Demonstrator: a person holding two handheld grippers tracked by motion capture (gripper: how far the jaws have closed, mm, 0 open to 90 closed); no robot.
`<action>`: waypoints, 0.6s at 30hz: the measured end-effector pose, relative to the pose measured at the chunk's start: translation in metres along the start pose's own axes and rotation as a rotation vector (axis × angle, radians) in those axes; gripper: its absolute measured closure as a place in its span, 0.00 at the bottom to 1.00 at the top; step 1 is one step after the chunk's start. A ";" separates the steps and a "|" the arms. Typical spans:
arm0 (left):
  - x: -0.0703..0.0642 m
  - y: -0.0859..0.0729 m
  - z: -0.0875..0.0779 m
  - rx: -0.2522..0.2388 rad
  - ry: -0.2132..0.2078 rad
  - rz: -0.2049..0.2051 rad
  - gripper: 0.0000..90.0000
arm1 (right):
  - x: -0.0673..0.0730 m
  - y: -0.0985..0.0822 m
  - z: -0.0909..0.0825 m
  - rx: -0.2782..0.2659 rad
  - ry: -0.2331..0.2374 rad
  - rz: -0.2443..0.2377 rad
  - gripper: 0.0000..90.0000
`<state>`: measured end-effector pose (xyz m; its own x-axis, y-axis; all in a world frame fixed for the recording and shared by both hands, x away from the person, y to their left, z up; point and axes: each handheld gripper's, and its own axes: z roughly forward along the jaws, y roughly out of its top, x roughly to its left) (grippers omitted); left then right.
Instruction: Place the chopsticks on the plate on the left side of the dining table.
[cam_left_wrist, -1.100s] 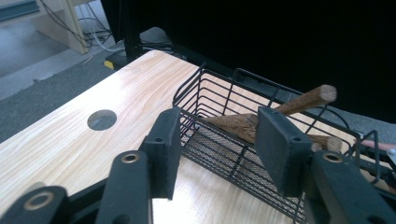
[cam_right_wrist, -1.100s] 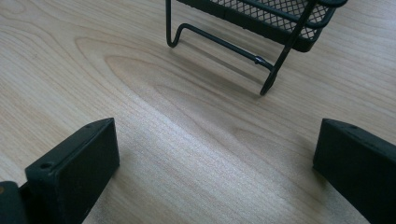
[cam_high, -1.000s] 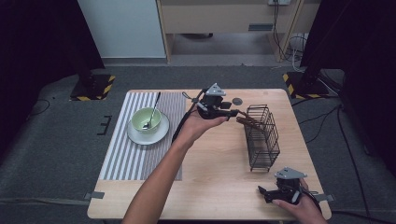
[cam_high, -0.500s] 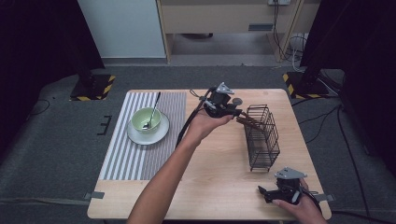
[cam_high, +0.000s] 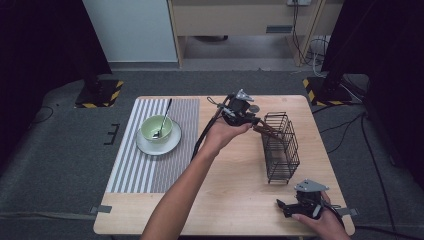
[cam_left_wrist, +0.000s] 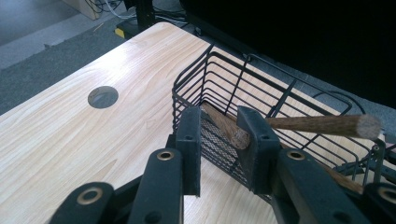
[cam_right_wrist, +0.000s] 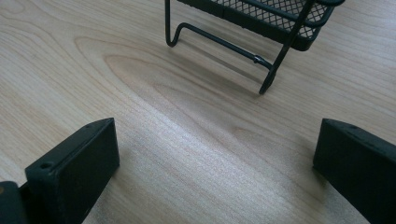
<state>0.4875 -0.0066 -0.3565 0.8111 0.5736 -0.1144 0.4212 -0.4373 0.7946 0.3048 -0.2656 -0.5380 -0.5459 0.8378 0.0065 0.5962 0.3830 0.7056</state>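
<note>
A black wire basket (cam_high: 280, 147) stands on the wooden table (cam_high: 235, 185) at the right. Brown wooden sticks (cam_high: 265, 131) lean out of its near-left end. My left gripper (cam_high: 255, 121) reaches that end, held up in a hand. In the left gripper view the jaws (cam_left_wrist: 219, 116) have just been closing, and one stick's end (cam_left_wrist: 229, 128) lies between them against the right pad, with a gap to the left pad. A second stick (cam_left_wrist: 322, 125) juts past the basket (cam_left_wrist: 243, 88). My right gripper (cam_high: 281, 206) rests open at the table's front right, its jaws (cam_right_wrist: 217, 140) wide apart.
A green bowl (cam_high: 156, 129) holding a spoon (cam_high: 164, 117) sits on a white plate on a striped mat (cam_high: 145, 170) at the left. A round grey cap (cam_left_wrist: 102, 96) is set in the tabletop behind the basket. The basket's wire foot (cam_right_wrist: 219, 42) is just ahead of the right gripper.
The left gripper has shifted a little right, up to the basket's end, and its jaws have narrowed around a stick. The right gripper has stayed still.
</note>
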 end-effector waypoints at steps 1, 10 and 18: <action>0.000 0.000 0.000 0.000 -0.001 -0.001 0.80 | 0.000 0.000 0.000 0.000 0.000 0.000 0.00; -0.004 0.002 0.001 0.000 0.015 0.013 0.91 | 0.000 0.000 0.000 0.000 0.000 -0.001 0.00; -0.004 0.002 -0.009 -0.032 0.019 0.011 0.92 | 0.000 0.000 0.000 -0.002 -0.001 0.001 0.00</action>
<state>0.4814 -0.0033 -0.3487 0.8074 0.5824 -0.0944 0.3993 -0.4216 0.8141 0.3045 -0.2658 -0.5381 -0.5447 0.8386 0.0071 0.5960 0.3811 0.7068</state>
